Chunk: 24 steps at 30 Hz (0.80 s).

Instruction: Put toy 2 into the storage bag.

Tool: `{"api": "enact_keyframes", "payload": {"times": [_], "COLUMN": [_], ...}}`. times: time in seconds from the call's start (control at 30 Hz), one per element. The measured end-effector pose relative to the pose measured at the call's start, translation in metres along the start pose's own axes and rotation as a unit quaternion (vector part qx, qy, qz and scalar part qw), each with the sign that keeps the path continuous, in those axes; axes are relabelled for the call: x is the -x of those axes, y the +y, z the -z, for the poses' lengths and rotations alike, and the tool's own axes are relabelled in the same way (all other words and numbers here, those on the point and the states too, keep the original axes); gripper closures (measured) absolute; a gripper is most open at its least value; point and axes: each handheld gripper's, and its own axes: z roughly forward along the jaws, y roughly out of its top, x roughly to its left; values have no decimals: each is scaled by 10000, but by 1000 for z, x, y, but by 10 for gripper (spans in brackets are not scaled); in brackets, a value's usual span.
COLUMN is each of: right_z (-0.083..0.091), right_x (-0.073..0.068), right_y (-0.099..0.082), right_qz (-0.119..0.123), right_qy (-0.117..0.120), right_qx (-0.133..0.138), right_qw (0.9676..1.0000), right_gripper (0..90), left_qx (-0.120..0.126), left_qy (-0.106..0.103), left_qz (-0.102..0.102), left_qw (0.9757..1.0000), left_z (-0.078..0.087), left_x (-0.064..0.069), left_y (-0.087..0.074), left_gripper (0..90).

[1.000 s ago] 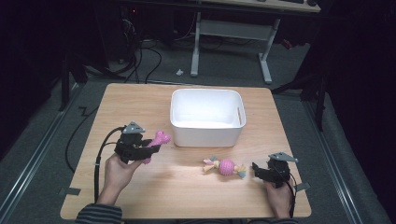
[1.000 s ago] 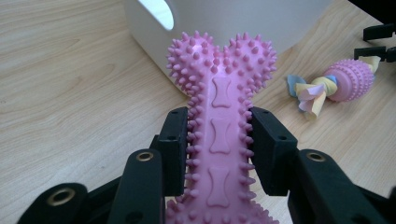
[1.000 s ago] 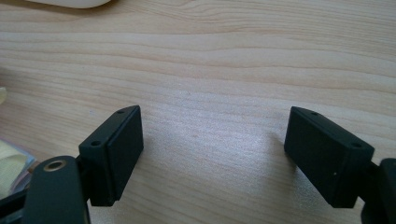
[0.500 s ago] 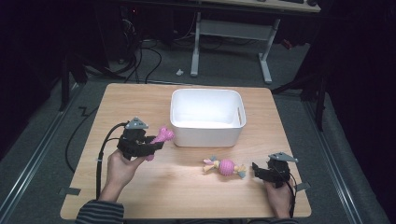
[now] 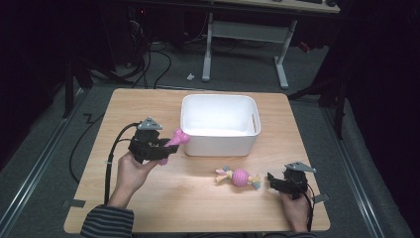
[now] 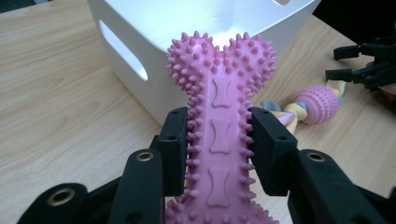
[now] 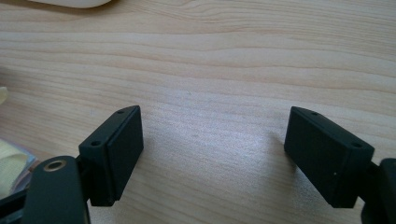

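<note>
My left gripper (image 5: 166,148) is shut on a pink spiky rubber bone (image 5: 176,141), held above the wooden table just left of the white bin (image 5: 219,125). In the left gripper view both pads clamp the bone's shaft (image 6: 219,140), and its knobbed end points at the bin's wall (image 6: 135,51). A rope toy with a pink ball (image 5: 239,177) lies on the table in front of the bin. My right gripper (image 5: 272,179) rests at the table's front right, just right of that toy, open with bare wood between its pads (image 7: 116,149).
The white bin looks empty inside and has handle slots in its sides. The table's front edge (image 5: 198,229) runs close under both hands. A cable (image 5: 111,158) trails from the left gripper. A desk frame (image 5: 245,34) and floor cables stand beyond the table.
The left gripper has lifted the pink bone and carried it slightly toward the bin. The right gripper and the rope toy have stayed where they were.
</note>
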Motion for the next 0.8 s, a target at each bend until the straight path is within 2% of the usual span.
{"api": "enact_keyframes", "payload": {"times": [0.3, 0.5, 0.7, 0.8], "right_z": [0, 0, 0, 0], "right_x": [0, 0, 0, 0], "right_y": [0, 0, 0, 0], "right_qz": [12, 12, 12, 12], "right_qy": [12, 11, 11, 12], "right_qx": [1, 1, -7, 0], "right_qw": [10000, 10000, 10000, 10000], "right_gripper": [198, 198, 198, 198], "left_qx": [19, 34, -21, -5], "left_qy": [-20, -99, -65, -126], "left_qz": [-137, -123, -192, -205], "left_qw": [9999, 9999, 9998, 9997], "left_z": [-1, -3, -8, -10], "left_x": [5, 6, 6, 7], "left_y": [16, 23, 33, 38], "left_gripper": [600, 600, 600, 599]}}
